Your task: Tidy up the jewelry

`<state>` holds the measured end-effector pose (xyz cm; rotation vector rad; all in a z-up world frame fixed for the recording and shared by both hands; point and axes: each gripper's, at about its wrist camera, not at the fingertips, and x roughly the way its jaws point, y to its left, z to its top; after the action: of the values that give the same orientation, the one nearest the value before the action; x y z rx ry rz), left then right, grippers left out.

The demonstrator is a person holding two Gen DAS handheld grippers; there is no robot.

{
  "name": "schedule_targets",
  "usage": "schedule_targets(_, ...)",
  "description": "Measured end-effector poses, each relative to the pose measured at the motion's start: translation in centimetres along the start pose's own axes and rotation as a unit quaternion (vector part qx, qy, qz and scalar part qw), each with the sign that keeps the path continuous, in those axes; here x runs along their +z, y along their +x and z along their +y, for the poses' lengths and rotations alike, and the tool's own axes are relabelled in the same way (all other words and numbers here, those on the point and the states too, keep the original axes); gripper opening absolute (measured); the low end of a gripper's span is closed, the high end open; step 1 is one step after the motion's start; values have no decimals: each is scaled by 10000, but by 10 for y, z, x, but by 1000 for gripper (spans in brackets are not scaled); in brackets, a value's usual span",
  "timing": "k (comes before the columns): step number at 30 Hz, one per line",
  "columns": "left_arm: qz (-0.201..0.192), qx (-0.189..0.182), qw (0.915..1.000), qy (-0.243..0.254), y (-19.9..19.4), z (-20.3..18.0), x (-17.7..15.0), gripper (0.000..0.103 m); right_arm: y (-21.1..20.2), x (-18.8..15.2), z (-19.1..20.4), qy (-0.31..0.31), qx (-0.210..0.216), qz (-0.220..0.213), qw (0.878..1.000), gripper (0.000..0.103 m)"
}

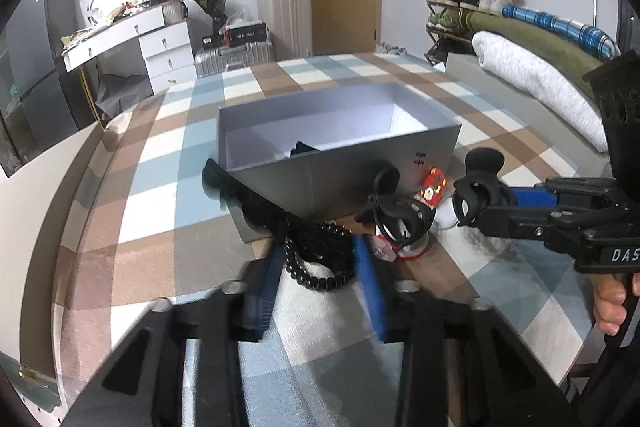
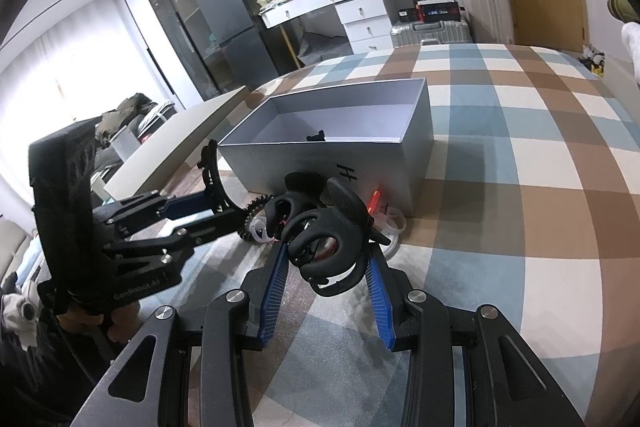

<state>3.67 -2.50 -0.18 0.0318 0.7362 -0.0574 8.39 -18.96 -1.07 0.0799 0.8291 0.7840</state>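
One grey box (image 1: 340,163), open-topped, on checked bed cover (image 1: 152,155); small black item inside. One black bead string (image 1: 320,247) just before box's near wall, beside red-and-white trinkets (image 1: 430,189). Two grippers. Left gripper (image 1: 316,259): narrowed around bead string, beads between blue pads; pressing not certain. Right gripper (image 2: 326,251): nearly closed, tips over trinkets; what sits between them not discernible.

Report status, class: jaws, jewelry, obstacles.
Left gripper shut on black beads. Right gripper shut on trinkets. Grey box ahead, open, path clear.
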Motion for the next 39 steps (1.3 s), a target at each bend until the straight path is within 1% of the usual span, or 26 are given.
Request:
schedule_targets(2,-38,-10,10000,-51,-1,3,1,18,0,0,1,-2,9,-7,10000,38)
schedule_targets(9,73,-77,9999,-16,7,2,-2,13,0,0,2,-30,20,5,10000,38)
schedule_targets(11,53,-83,10000,-7,6,2,-2,8,0,0,3,-43,22,6,10000,38)
schedule_targets(12,27,-86,10000,5,5,1,-2,7,0,0,3,-42,25,9,10000,38)
schedule_targets(25,-307,-84,9994,-165,-8,6,4,7,-3,0,2,-45,46,-56,10000,38)
schedule_targets(39,-531,-180,9981,-247,-15,10,13,7,-11,10,5,-89,143,-375,9992,38)
